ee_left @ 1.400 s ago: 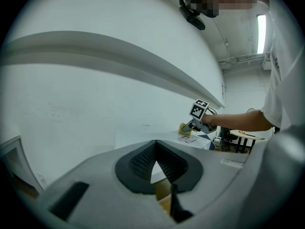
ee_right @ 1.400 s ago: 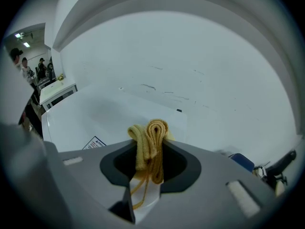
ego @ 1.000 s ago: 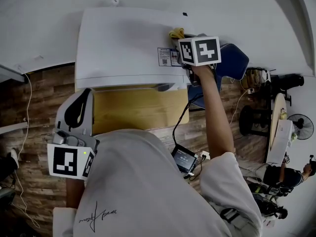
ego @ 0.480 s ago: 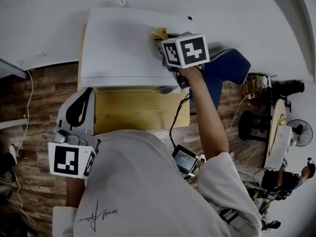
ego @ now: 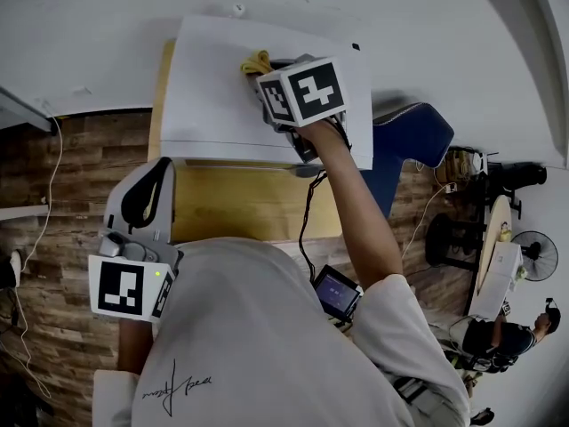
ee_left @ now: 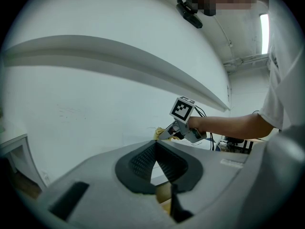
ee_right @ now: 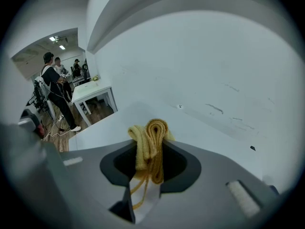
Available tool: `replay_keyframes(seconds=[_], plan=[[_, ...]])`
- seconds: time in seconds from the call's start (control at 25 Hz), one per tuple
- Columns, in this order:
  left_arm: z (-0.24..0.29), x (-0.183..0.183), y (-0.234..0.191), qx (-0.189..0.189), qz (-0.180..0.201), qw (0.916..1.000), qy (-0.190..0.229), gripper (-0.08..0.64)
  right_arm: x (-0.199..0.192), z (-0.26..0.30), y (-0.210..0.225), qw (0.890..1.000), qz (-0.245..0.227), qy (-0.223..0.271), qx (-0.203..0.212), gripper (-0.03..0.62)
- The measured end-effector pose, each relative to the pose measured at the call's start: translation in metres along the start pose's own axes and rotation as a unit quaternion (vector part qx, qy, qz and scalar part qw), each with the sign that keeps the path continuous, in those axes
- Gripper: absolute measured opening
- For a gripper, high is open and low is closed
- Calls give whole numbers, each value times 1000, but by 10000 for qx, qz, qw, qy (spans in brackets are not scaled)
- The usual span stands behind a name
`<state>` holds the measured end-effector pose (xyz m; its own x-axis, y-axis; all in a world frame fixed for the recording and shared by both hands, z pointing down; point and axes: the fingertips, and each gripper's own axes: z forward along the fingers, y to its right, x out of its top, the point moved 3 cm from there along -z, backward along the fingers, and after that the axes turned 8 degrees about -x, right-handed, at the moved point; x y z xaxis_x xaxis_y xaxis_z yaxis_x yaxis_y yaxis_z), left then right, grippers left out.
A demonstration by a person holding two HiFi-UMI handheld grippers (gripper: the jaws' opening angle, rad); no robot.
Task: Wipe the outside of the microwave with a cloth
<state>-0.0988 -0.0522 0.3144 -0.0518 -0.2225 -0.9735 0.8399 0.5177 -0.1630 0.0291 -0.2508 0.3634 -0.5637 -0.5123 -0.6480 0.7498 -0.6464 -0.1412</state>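
The white microwave (ego: 218, 96) stands against the wall, seen from above. My right gripper (ego: 264, 71) is over the back of its top, shut on a bunched yellow cloth (ego: 256, 62) that rests on the top panel. In the right gripper view the cloth (ee_right: 150, 140) is folded between the jaws of the right gripper (ee_right: 150, 159), with the microwave's top (ee_right: 209, 132) below it. My left gripper (ego: 144, 198) is held off the microwave's front left corner, jaws closed with nothing between them. From the left gripper view, the left gripper (ee_left: 155, 147) faces the right gripper (ee_left: 164, 133) and cloth (ee_left: 157, 131).
The microwave sits on a tan wooden stand (ego: 253, 205). A blue chair (ego: 413, 136) is to the right, and a small screen device (ego: 336, 292) with cables lies on the wood floor. A white wall (ego: 89, 25) runs behind. People (ee_right: 52, 80) and a white table (ee_right: 93, 93) are far off.
My right gripper has slid leftwards across the microwave's top with the yellow cloth in it. The left gripper has stayed put.
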Motion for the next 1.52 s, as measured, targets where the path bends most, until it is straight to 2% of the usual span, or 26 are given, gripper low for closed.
replay_keyframes(seconds=[1.08, 1.2, 1.4, 1.52], plan=[[-21, 1, -30, 426, -133, 9990, 68, -9, 66, 36, -110, 9932, -666, 199, 938, 115], [-21, -1, -30, 432, -156, 9989, 32, -9, 66, 36, -122, 9909, -603, 216, 1181, 115], [-24, 4, -30, 479, -72, 9988, 52, -9, 72, 14, -143, 9788, -416, 354, 1976, 115], [-25, 1, -28, 460, -13, 9989, -8, -9, 75, -13, -135, 9781, -504, 567, 1940, 115]])
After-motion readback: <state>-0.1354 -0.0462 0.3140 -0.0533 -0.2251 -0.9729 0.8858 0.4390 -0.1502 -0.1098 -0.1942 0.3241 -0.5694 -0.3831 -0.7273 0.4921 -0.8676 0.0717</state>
